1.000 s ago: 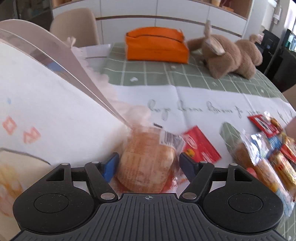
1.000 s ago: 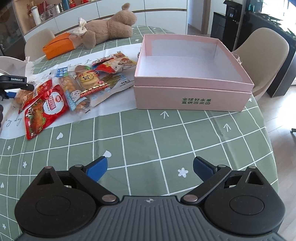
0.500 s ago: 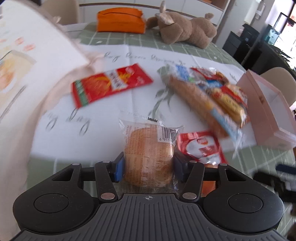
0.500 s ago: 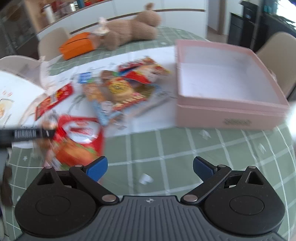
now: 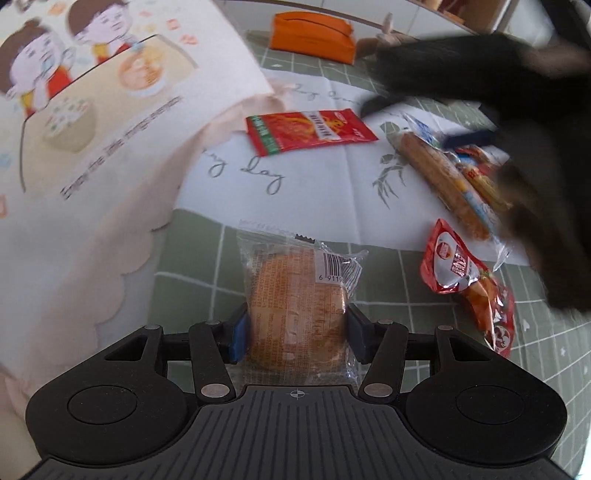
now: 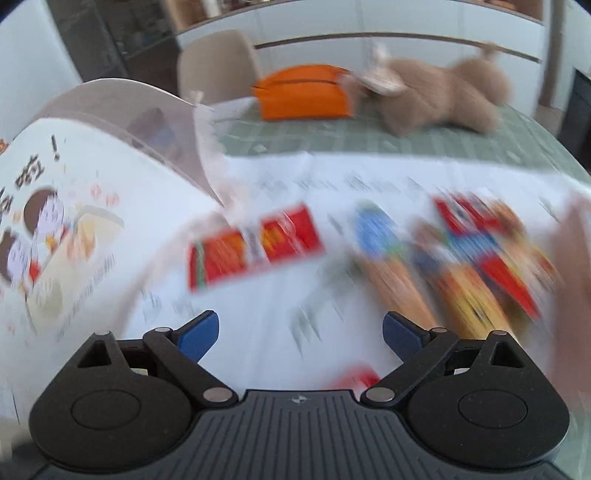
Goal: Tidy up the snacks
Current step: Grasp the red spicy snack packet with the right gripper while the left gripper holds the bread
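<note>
**Left gripper clamps a wrapped bun while the right one hangs wide apart over the snack pile**

The left gripper (image 5: 295, 334) has its blue pads pressed against both sides of a round golden bun sealed in a clear plastic wrapper with a barcode label (image 5: 297, 306). The jaws closed in on it within the past second and are now clenched on it. The bun sits at six o'clock in the left wrist view, over the green checked tablecloth (image 5: 192, 266).

At twelve o'clock from the bun lies a flat red foil snack packet with a green end (image 5: 310, 131) on a white paper sheet with cursive lettering (image 5: 314, 184). At two o'clock lies a long orange sausage-like snack in clear wrap (image 5: 439, 177), and at three o'clock a crumpled red pouch (image 5: 469, 284). A dark blurred shape (image 5: 517, 110) sweeps across the upper right; what it is cannot be told. A white bag printed with cartoon children (image 5: 92, 129) fills the nine to eleven o'clock side, and an orange fabric pouch (image 5: 314, 35) sits at twelve o'clock, far back.

The right gripper (image 6: 301, 334) has its jaws released and spread wide, nothing between them. Its view is heavily blurred: the red packet (image 6: 255, 247) shows at eleven o'clock, a heap of colourful snack packets (image 6: 472, 258) at two o'clock, and a brown plush toy (image 6: 439, 96) beside the orange pouch (image 6: 303, 96) at the back.
</note>
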Demonstrator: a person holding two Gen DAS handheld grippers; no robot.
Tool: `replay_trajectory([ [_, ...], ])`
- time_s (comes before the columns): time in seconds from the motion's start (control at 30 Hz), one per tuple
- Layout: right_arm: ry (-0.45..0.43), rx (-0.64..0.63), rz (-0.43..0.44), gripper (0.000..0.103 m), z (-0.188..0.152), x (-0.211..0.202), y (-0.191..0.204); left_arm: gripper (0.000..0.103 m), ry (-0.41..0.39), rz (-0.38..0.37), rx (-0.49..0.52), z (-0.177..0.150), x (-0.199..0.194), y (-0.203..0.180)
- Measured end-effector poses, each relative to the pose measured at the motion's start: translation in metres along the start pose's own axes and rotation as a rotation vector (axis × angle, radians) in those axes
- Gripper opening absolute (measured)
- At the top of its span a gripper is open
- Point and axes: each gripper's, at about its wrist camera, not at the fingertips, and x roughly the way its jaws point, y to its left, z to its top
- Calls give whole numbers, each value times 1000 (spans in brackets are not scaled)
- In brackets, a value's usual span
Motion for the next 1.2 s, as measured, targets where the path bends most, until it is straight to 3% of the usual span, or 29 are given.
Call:
replay_trajectory([
  [0.07, 7, -19, -37, 95, 21, 30, 15, 58, -1, -17, -9, -2, -3, 6],
  [0.2, 5, -18, -108, 81, 59, 83, 34, 58, -7, -45, -26, -4, -6, 15],
  [0.27, 50, 0, -111, 74, 69, 103, 35, 58, -6, -55, -33, -4, -7, 18],
  [0.3, 85, -4, -113, 59, 71, 110, 34, 58, -6, -62, -36, -4, -7, 20],
  [0.33, 99, -21, -125, 54, 70, 112, 34, 58, -6, -68, -40, -4, -7, 22],
  [0.4, 109, -79, -126, 53, 61, 103, 33, 58, -9, -74, -54, -3, -9, 26],
  [0.6, 210, -102, 4, 54, 14, 62, 13, 58, -16, -23, -85, 7, -7, 33],
  [0.7, 222, -114, 5, 54, 0, 48, 10, 58, -19, 11, -89, 11, -6, 36],
  [0.77, 195, -162, 7, 59, -3, 44, 16, 58, -16, 19, -96, 13, -7, 39],
  [0.83, 147, -230, 11, 76, -4, 38, 29, 58, -14, 21, -99, 14, -7, 41],
  [0.87, 125, -263, 18, 79, -4, 36, 35, 58, -12, 23, -98, 13, -7, 41],
  [0.97, 110, -343, 29, 81, -2, 47, 56, 58, -11, 28, -83, 12, -5, 39],
  [1.1, 157, -474, 28, 81, -3, 73, 82, 58, -5, 22, -83, 11, -5, 41],
  [1.2, 162, -572, 35, 87, -7, 81, 92, 58, -7, 18, -86, 12, -3, 40],
])
